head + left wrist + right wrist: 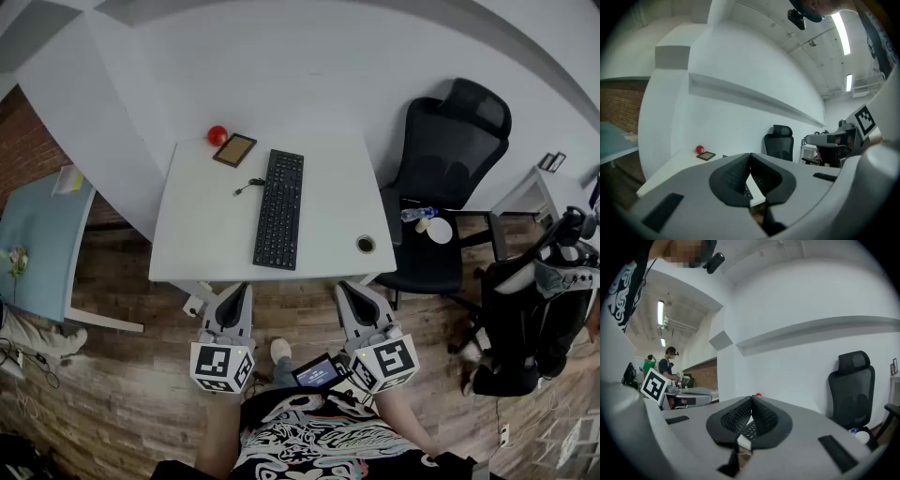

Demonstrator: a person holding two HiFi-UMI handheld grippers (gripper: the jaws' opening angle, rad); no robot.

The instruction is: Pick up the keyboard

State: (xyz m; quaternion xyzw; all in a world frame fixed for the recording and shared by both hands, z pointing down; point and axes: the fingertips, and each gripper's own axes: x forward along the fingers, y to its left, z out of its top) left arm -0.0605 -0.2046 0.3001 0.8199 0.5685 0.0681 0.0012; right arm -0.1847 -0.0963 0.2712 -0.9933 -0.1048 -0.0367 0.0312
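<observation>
A black keyboard (pixel 280 207) lies lengthwise in the middle of the white table (pixel 202 230), its cable end curling at its left. My left gripper (pixel 236 292) hovers before the table's front edge, left of the keyboard's near end, shut and empty. My right gripper (pixel 350 292) hangs off the same edge to the right, also shut with nothing in it. In the left gripper view the jaws (pixel 749 157) meet at the tips, and a strip of the keyboard (pixel 747 191) shows behind them. The right gripper view shows the same closed jaws (pixel 751 401) with keyboard keys (pixel 750 430) behind.
On the table stand a red ball (pixel 217 134) and a small framed tablet (pixel 234 149) at the far left, and a round cup (pixel 366 245) near the front right corner. A black office chair (pixel 441 187) stands to the right. A blue table (pixel 37 244) is at left.
</observation>
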